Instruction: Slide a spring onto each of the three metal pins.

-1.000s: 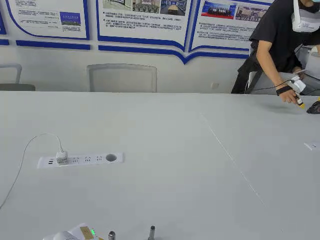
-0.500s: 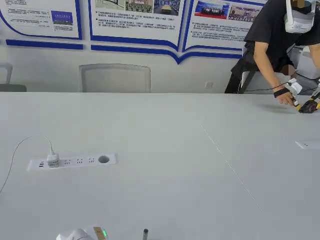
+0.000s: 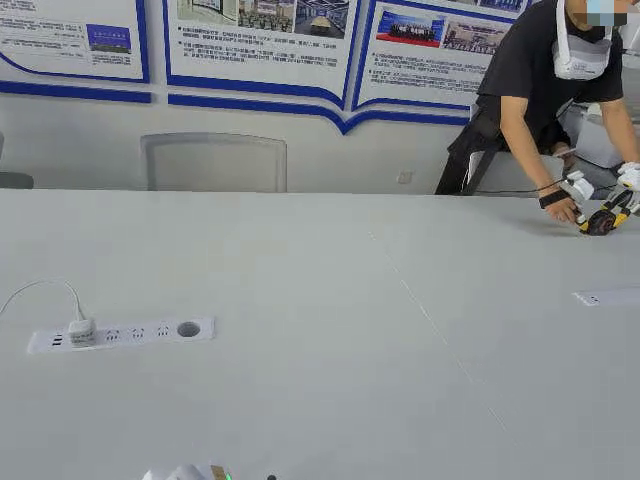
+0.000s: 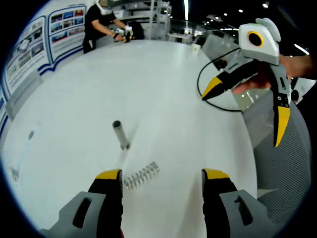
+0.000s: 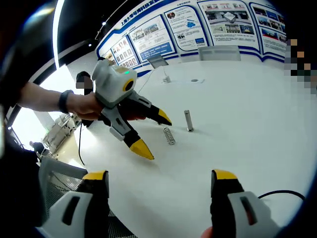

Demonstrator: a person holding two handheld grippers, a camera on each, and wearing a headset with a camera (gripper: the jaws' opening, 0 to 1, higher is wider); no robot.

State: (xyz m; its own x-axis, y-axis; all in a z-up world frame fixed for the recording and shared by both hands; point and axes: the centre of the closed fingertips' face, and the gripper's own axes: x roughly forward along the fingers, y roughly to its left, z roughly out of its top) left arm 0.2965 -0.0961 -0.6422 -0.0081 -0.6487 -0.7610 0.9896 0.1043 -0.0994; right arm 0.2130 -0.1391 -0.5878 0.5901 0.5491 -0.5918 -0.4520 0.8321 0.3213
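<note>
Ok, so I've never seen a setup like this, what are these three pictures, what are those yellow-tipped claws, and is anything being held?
No robot here: a person holds a two-jaw gripper in each hand. The head view comes from a headset camera, looking across a white table with a power strip. The two round views come from cameras riding on the left gripper and right gripper. Both stand open and hold nothing. On the table a metal pin stands upright, and a spring lies near it.

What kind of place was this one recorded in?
Probably an office meeting room or showroom: a long white table with a recessed white power strip, blue-bordered information posters and a grey mesh-back chair.
</note>
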